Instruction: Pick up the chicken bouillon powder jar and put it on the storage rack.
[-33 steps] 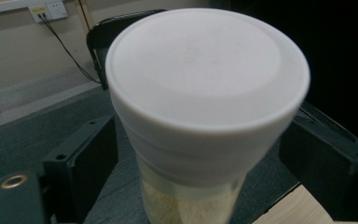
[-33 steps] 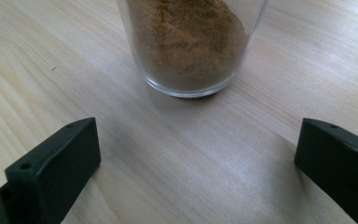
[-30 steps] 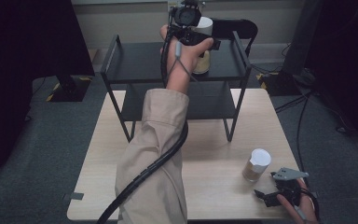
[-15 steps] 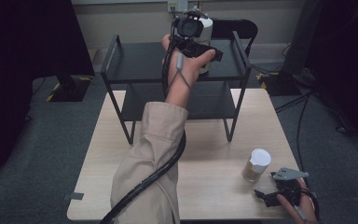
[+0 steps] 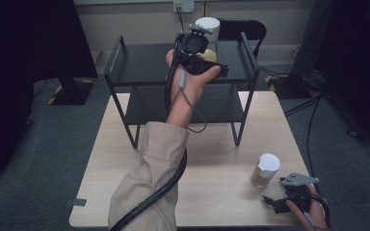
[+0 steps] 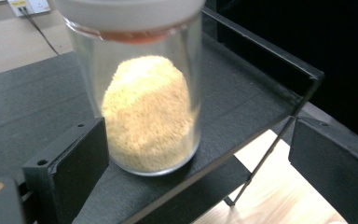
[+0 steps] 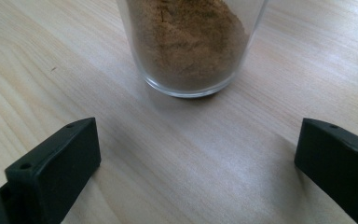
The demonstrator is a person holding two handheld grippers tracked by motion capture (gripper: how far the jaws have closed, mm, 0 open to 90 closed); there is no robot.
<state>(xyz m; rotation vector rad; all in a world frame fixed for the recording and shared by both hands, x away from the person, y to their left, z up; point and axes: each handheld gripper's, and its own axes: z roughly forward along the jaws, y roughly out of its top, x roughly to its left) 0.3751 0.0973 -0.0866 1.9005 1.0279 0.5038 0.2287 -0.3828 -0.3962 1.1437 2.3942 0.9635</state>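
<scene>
A clear jar of yellow powder point(image 6: 147, 112) with a white lid point(image 5: 207, 25) stands upright near the right end of the black rack's top shelf point(image 5: 144, 62). My left gripper point(image 5: 200, 50) is held at that shelf, just short of the jar. Its jaws have just been opening and stand wide; the pads do not touch the glass. In the left gripper view point(image 6: 198, 154) the jar rises a little beyond the jaw tips. At the table's front right, my right gripper point(image 5: 272, 202) rests open. A white-lidded jar of brown powder point(image 5: 266, 169) stands just ahead of it point(image 7: 191, 42).
The two-tier rack stands at the far half of the wooden table point(image 5: 212, 159), its lower shelf point(image 5: 188, 103) bare. A black chair point(image 5: 243, 29) stands behind it. Dark panels flank the table and cables point(image 5: 313, 110) lie on the floor at right.
My left hand has come lower and drawn back toward me, and the yellow-powder jar now stands free on the top shelf. The right gripper has kept still.
</scene>
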